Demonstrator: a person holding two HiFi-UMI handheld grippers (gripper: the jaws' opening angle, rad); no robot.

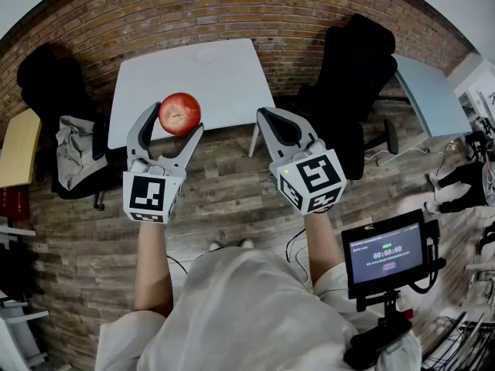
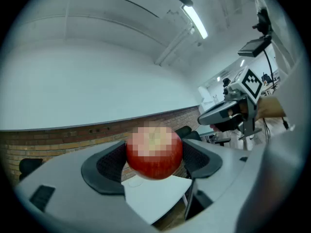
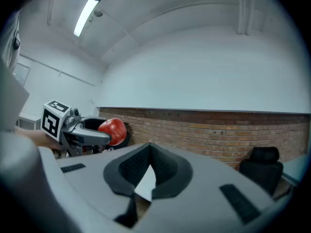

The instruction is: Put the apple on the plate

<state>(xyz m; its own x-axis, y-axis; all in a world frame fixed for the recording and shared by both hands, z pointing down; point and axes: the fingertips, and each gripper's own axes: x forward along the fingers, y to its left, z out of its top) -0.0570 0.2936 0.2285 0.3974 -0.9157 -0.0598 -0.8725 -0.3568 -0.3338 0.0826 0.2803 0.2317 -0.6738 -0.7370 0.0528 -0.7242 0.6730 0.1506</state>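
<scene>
A red apple (image 1: 179, 113) sits between the two fingers of my left gripper (image 1: 176, 119), which is shut on it and held level in the air in front of the white table (image 1: 224, 91). In the left gripper view the apple (image 2: 154, 152) fills the gap between the black pads (image 2: 109, 164). A faint round white plate (image 1: 213, 53) lies at the table's far side. My right gripper (image 1: 268, 116) hovers to the apple's right, its jaws closed together and empty. From the right gripper view (image 3: 148, 152) the apple (image 3: 112, 131) shows at the left in the other gripper.
Black office chairs stand left (image 1: 54, 91) and right (image 1: 352, 76) of the table, one with grey cloth (image 1: 75, 149) on it. A second pale table (image 1: 433, 91) is at the right. A small screen on a stand (image 1: 387, 252) is near my right side. The floor is wood.
</scene>
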